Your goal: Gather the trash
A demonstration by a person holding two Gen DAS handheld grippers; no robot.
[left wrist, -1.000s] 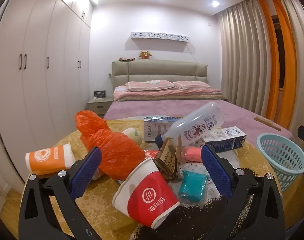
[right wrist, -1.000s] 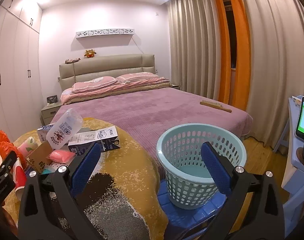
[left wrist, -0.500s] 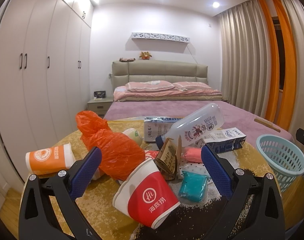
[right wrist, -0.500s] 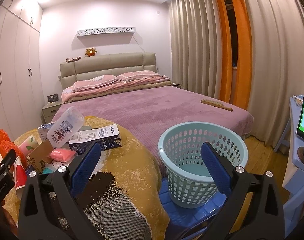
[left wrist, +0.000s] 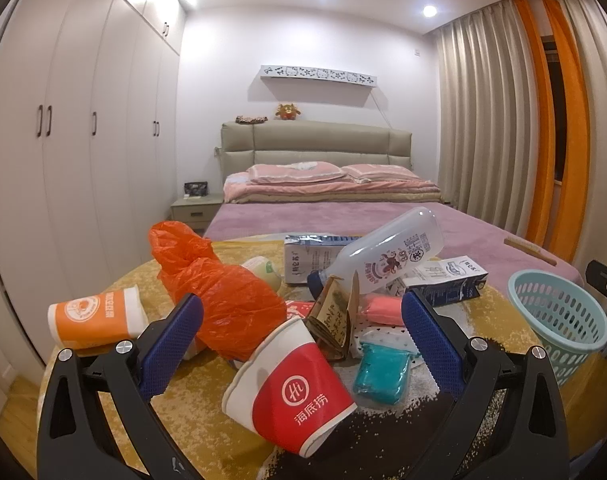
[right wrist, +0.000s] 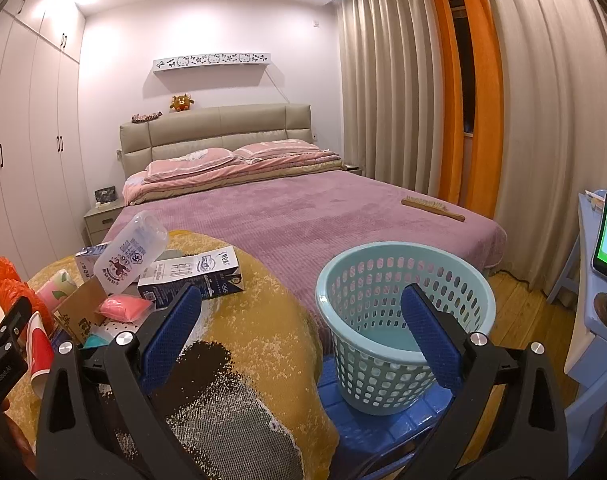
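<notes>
**Trash heaped on the worktop, both hand-held grippers spread and empty**

The left hand-held gripper (left wrist: 301,330) hangs over a round worktop (left wrist: 103,292) covered in a yellow-gold cloth, its blue-padded jaws spread wide with nothing between them. Just beyond its fingertips lies the pile. A red and white paper cup (left wrist: 291,390) lies on its side nearest the camera, its mouth facing far-left. Behind it sits a crumpled orange plastic bag (left wrist: 219,292), and to the left, apart from the heap, an orange and white paper cup (left wrist: 97,316) lies on its side. A teal packet (left wrist: 381,368) lies to the right of the red cup, with a pink packet (left wrist: 381,308) farther back. A folded brown paper piece (left wrist: 335,316) stands between them (its writing is too small to read). A clear plastic bottle (left wrist: 387,254) leans tilted over the pile, its blue cap low; one milk carton (left wrist: 447,280) lies to its right and another (left wrist: 307,256) behind it.

The right hand-held gripper (right wrist: 301,322) is likewise spread and holds nothing. It hovers over the right edge of the worktop, facing a pale teal perforated basket (right wrist: 407,320) that stands on a blue stool (right wrist: 363,424) just beside the worktop. The basket looks empty. Beyond lies a bed (right wrist: 303,208) with a purple cover, a wooden brush (right wrist: 431,208) on its right side.
</notes>
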